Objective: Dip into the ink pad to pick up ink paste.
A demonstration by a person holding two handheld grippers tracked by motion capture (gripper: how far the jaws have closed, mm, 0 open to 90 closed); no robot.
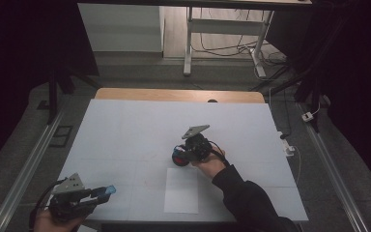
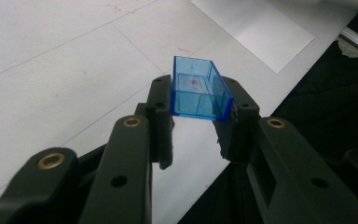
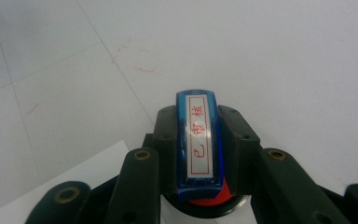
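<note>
- Left gripper (image 1: 107, 191) — lower left of the high view, held in a hand (image 1: 53, 221) at the bottom edge, its grey three-cornered plate (image 1: 70, 184) on top. Its jaws are closed on a clear blue cap (image 1: 107, 189), which sticks out toward the right of the frame.
- In the left gripper view the blue cap (image 2: 198, 89) sits at centre frame, clamped by its two side walls between the black jaws; its open, hollow end faces the camera, and it hangs clear above the white table top (image 2: 51, 70).
- Right gripper (image 1: 179, 158) — centre of the high view, held by the person's right hand (image 1: 211, 163), with a dark sleeve (image 1: 249, 200) running to the lower right. The jaws are drawn in tight on a blue stamp body (image 1: 179, 153) with red (image 1: 178, 160) showing at its lower end.
- In the right gripper view the stamp (image 3: 199, 142) stands at lower centre, pinched between the jaws; a white label with red characters (image 3: 198, 135) runs along its upper face, and a red part (image 3: 205, 201) in a dark ring shows beneath it at the bottom edge.
- A white paper sheet (image 1: 181, 190) lies on the table (image 1: 125, 125) at lower centre of the high view, just below and in front of the right gripper. Whether the stamp touches it cannot be told.
</note>
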